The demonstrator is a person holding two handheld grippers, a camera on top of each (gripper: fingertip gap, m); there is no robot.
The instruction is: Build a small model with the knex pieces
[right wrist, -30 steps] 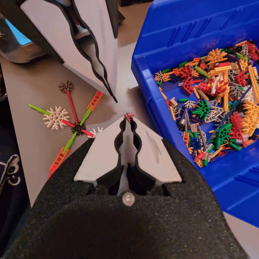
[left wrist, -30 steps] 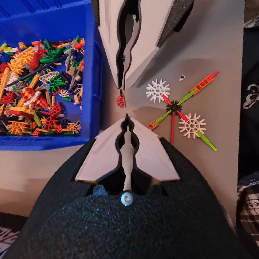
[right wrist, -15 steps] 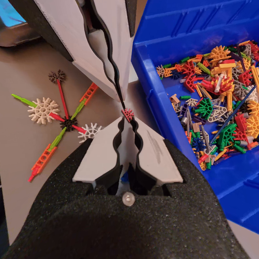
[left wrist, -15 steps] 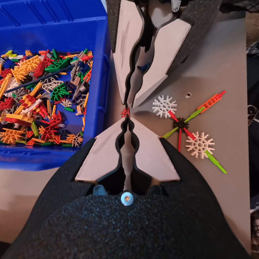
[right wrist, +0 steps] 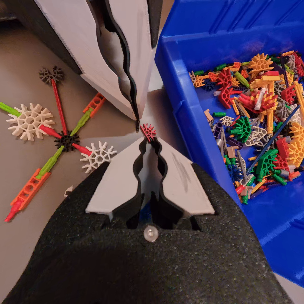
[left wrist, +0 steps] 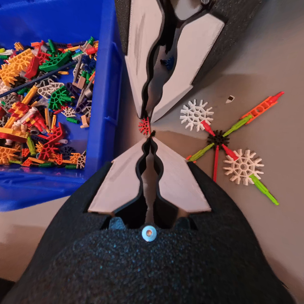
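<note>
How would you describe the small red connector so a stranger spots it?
Find the blue bin. Beside its wall the right gripper meets the left gripper, which holds a thin black rod, tip to tip; the small red connector is pinched in the right one's jaws. It is the only red toothed piece outside the bin.

left gripper (left wrist: pixel 150 137) | fingers closed, tip to tip with right; right gripper (right wrist: pixel 150 139) | fingers closed, pinching

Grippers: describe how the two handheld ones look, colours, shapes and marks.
The left gripper and right gripper match: black, grainy bodies, two pale grey wedge fingers tapering to points, wavy black pads along the inner edges, and a round silver screw at the base. The right one has grey scuff marks on one finger.
</note>
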